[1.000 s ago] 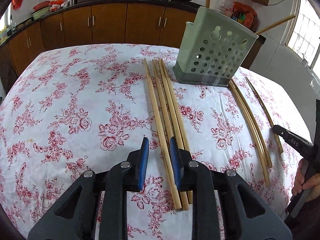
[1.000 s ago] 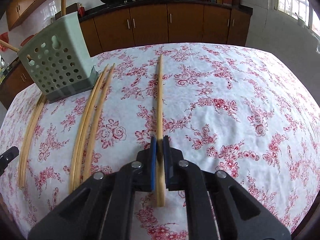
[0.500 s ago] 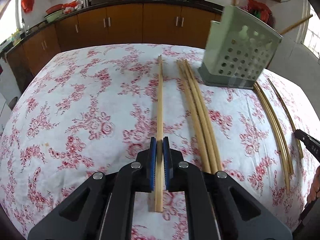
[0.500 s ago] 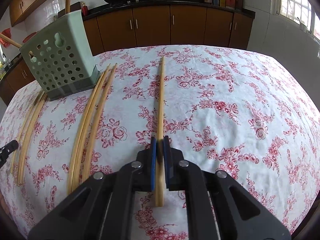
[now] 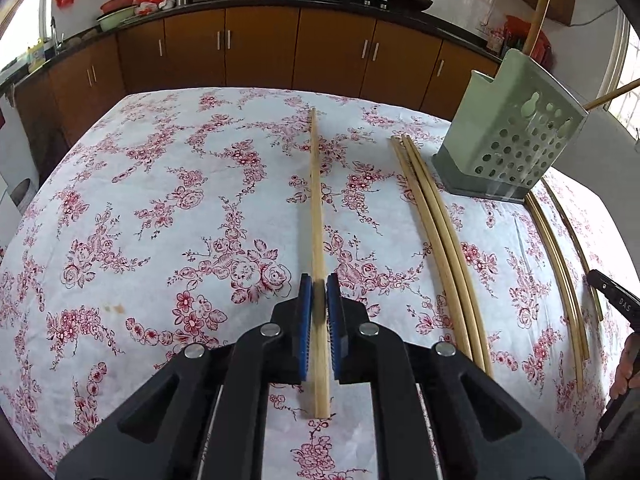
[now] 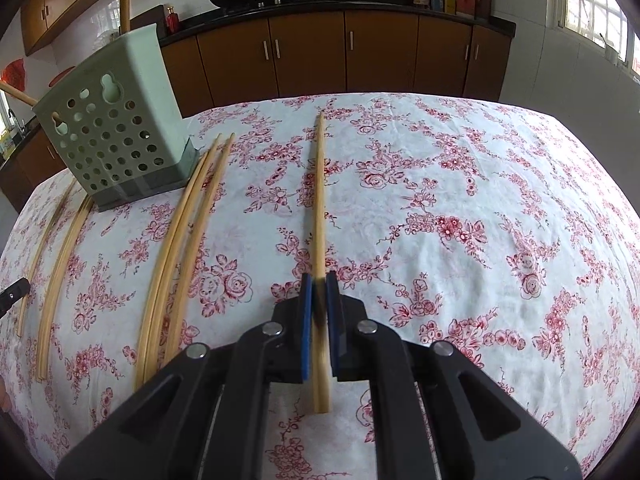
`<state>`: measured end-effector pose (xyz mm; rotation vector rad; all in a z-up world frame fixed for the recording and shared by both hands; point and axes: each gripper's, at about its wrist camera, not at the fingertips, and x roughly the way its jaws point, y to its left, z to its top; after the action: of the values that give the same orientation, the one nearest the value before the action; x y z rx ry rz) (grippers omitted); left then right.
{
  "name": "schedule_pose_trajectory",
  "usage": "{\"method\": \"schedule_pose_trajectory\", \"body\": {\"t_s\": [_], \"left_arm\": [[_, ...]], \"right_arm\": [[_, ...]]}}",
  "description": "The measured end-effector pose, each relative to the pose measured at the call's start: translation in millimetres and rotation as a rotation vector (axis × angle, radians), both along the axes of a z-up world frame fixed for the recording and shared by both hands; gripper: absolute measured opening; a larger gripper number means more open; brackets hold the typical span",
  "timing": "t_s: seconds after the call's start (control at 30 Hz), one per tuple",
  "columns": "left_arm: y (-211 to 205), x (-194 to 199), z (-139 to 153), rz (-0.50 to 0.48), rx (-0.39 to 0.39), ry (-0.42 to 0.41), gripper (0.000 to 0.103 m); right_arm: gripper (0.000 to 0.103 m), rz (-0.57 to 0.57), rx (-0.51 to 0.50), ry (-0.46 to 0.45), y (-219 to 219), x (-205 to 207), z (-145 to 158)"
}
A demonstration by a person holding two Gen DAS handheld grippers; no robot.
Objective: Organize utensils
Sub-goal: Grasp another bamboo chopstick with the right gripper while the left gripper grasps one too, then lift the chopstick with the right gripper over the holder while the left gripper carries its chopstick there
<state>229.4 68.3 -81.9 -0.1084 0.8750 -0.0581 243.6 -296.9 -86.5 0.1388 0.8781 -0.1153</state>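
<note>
My left gripper [image 5: 319, 284] is shut on a wooden chopstick [image 5: 316, 200] that points away over the flowered tablecloth. My right gripper [image 6: 319, 282] is shut on another wooden chopstick [image 6: 319, 192], also pointing away. A pale green perforated utensil holder [image 5: 508, 140] stands at the far right in the left wrist view and at the far left in the right wrist view [image 6: 108, 128], with chopsticks sticking out of it. More loose chopsticks [image 5: 440, 232] lie between the grippers beside the holder; they also show in the right wrist view [image 6: 180, 240].
The table carries a white cloth with red flowers [image 5: 160, 220]. Further chopsticks [image 5: 560, 264] lie right of the holder's base. Brown kitchen cabinets [image 5: 260, 48] and a counter with pans stand behind the table. The right gripper's black tip [image 5: 612, 296] shows at the right edge.
My left gripper closed on a chopstick from the group and carried it to the left, away from the others. My right gripper keeps its chopstick and has lifted slightly.
</note>
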Motion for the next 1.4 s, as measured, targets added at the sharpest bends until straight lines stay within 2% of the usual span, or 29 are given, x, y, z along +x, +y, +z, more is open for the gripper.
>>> {"method": "schedule_pose_trajectory", "body": {"t_s": [0.33,0.57,0.8,1.4], "left_arm": [[-1,-1,-1,-0.002,-0.003,-0.002,0.01],[-9,-8,0,-0.025,0.069,0.001,0.01],[-12,-10,-1,-0.017,0.096,0.002,0.01],[-16,-29,-1,-0.001,0.111,0.004,0.008]], "right_arm": [[0.009,0.002,-0.005,0.0,1,1,0],[0.01,0.005,-0.016,0.001,3,-6,0],[0.01,0.005,-0.02,0.002,4,-10,-1],[0.008,0.014,-0.002,-0.002,3,-22,0]]}}
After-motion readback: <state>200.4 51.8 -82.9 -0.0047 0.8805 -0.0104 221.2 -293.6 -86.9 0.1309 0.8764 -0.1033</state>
